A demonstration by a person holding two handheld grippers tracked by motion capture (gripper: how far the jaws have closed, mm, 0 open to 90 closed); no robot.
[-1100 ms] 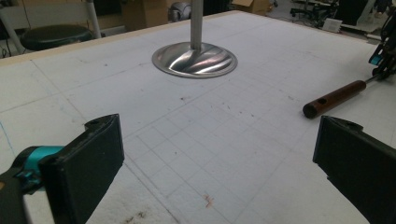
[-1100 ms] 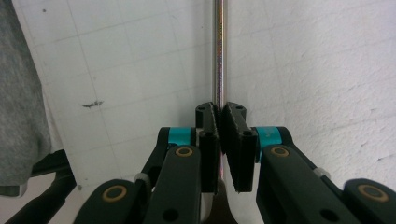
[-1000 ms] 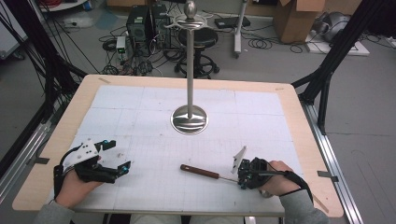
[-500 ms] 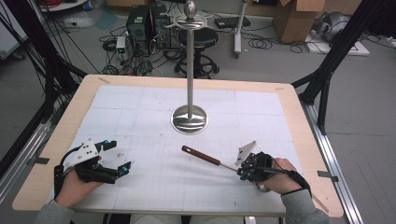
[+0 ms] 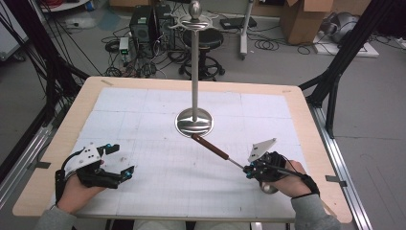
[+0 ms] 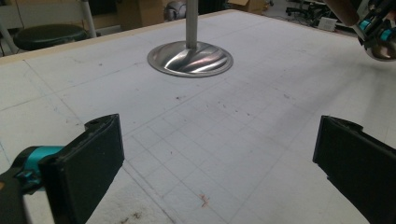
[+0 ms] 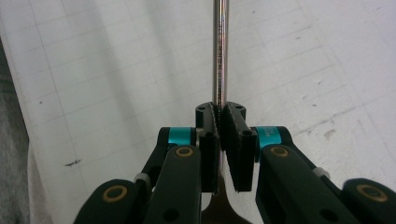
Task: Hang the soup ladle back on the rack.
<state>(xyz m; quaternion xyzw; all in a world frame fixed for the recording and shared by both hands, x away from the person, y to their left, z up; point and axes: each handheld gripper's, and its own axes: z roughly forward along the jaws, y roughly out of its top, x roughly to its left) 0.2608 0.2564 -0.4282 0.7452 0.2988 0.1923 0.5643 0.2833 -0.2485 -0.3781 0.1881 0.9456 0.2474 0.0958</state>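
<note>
Your right gripper (image 7: 220, 123) has its jaws clamped hard on the thin metal shaft of a utensil (image 5: 229, 159). In the right gripper view the steel rod runs straight up out of the pinch, and a broadening of metal shows below the pads. That suggests you took it low on the neck, near the bowl end, so the long part sticks out in front where you can steer it. From above, the shaft leads away from your right hand to a brown wooden handle (image 5: 209, 145), whose far tip points at the base of the stand (image 5: 194, 121) and lies just beside or over its rim; I cannot tell whether the two touch. A rounded shiny shape under your hand is probably a ladle or spoon bowl, though the view is too poor to be sure.

The stand is upright in the middle of the table (image 5: 306, 122), its pole rising to hooks at the top, likely where the utensil belongs.

Your left gripper (image 5: 113, 162) rests near the table's front left, well away from the work, jaws spread wide with nothing between them.
</note>
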